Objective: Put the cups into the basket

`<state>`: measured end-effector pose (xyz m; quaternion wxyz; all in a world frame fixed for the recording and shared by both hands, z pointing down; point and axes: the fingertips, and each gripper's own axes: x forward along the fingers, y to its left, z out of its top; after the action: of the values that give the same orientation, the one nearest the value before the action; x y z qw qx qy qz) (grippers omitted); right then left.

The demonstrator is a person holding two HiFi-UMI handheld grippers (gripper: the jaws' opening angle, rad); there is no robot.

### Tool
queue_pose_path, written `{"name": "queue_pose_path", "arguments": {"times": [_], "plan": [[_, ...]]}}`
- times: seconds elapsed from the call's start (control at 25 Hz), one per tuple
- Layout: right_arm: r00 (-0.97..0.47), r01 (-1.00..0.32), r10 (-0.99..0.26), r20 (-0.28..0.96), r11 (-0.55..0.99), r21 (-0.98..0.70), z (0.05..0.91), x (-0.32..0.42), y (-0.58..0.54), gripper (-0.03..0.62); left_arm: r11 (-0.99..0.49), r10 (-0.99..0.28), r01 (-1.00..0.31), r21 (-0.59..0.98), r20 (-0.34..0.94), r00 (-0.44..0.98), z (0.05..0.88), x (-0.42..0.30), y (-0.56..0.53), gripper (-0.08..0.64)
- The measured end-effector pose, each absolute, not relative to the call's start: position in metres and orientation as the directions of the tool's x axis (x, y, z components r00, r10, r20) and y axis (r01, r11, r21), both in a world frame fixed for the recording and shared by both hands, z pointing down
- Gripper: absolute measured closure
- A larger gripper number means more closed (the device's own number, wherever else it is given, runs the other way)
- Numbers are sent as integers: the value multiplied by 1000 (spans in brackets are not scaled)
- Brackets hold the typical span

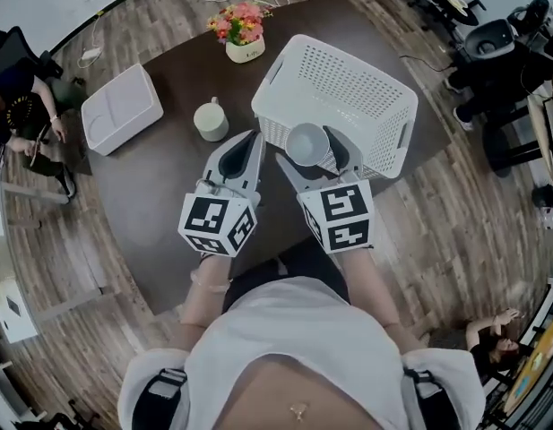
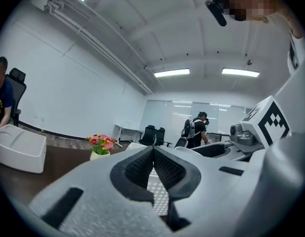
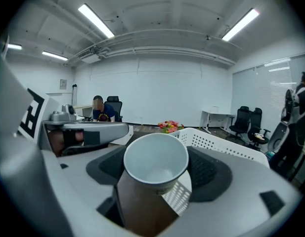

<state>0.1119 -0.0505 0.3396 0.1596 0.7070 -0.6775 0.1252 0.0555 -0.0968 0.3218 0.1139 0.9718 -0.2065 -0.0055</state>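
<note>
— What's the setting?
— An office, with a dark table (image 1: 168, 204) on plank flooring. The right gripper (image 1: 314, 155) is clamped on a white paper cup (image 1: 306, 141), its open mouth showing, at the near wall of the white basket (image 1: 348, 88).
— And the other one?
— The left gripper (image 1: 249, 141) is pressed closed with nothing in it, just beside the right. A second cup (image 1: 210, 119) stands beyond it, left of the basket. A flower pot (image 1: 242, 32) sits at the table's far edge, a white box (image 1: 122, 107) at its left edge.
</note>
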Motion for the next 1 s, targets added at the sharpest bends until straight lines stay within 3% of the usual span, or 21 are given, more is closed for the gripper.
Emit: {"name": "queue_pose_path", "arguments": {"times": [0.28, 0.6, 1.0], "plan": [[82, -997, -922, 379, -79, 22, 318, 154, -30, 207, -914, -340, -331, 236, 5, 941, 306, 103, -84, 551], [71, -997, -942, 328, -62, 37, 291, 201, -56, 207, -912, -362, -344, 225, -44, 931, 280, 138, -103, 551], [43, -999, -929, 368, -45, 2, 316, 264, -86, 207, -905, -387, -364, 219, -70, 919, 271, 200, -135, 551]]}}
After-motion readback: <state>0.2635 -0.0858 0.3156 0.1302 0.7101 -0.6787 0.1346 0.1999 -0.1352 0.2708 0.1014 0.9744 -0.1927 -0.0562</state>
